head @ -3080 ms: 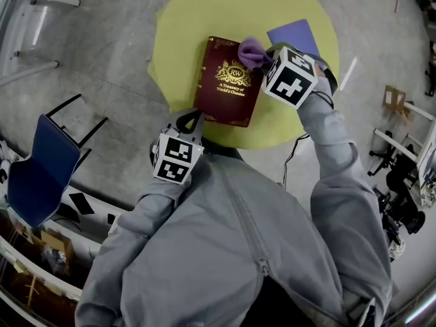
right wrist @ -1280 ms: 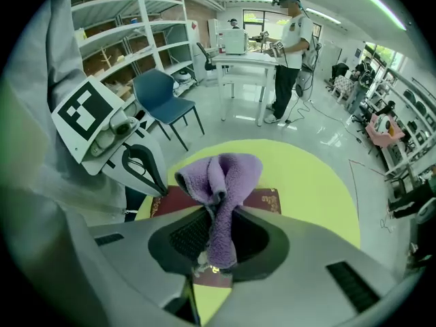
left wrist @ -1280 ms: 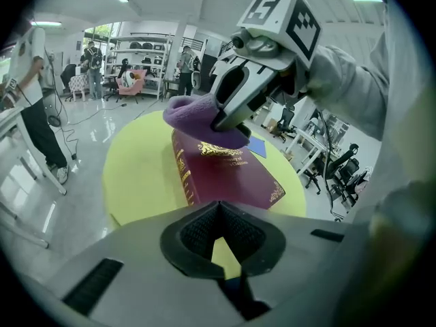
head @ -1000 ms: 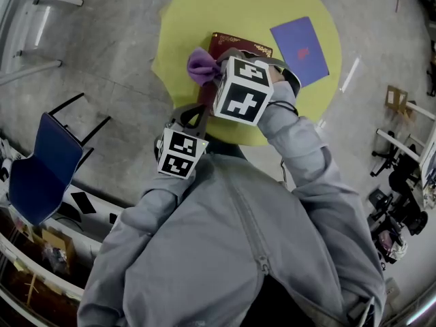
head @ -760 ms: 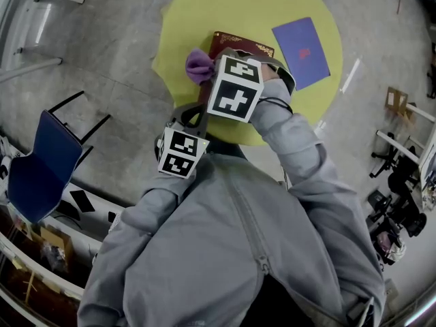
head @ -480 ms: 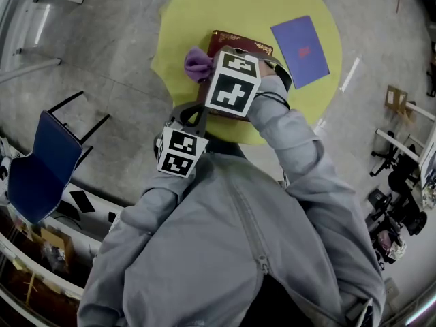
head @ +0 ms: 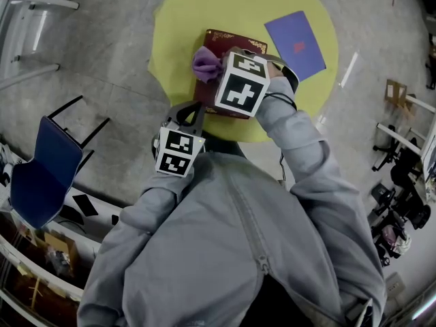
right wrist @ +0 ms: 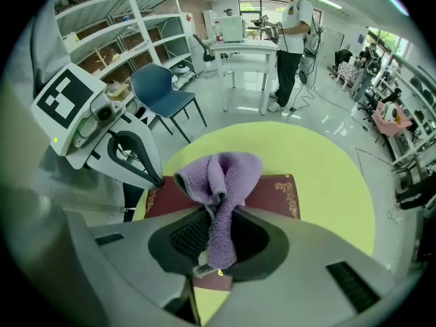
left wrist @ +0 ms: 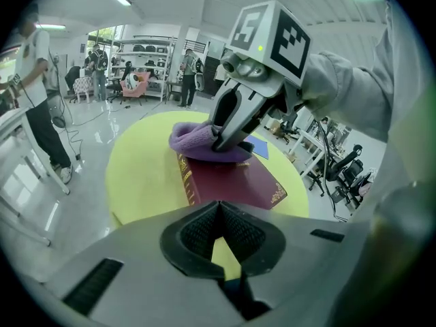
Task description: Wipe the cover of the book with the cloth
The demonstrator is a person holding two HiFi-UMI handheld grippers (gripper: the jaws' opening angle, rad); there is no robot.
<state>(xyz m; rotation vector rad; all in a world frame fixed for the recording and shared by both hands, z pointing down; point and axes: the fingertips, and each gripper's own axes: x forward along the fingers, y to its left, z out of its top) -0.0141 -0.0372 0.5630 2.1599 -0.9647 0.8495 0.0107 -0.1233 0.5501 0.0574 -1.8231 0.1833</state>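
Purple cloth [right wrist: 221, 182] is pinched between the jaws of the right hand-held gripper [right wrist: 218, 240], which are closed down to the thickness of the bunched fabric. The cloth's loose end rests on the maroon book [right wrist: 272, 193], toward the cover's 10 o'clock side in the head view. The book lies flat on the round yellow counter [head: 204, 5], with a blue booklet [head: 295, 36] apart from it at 2 o'clock. The left hand-held gripper [left wrist: 218, 231] is closed and empty, its tips meeting, low by the book's 7 o'clock corner; contact there cannot be judged. In the head view the right hand-held gripper hides most of the cover, and the gilt title cannot be made out
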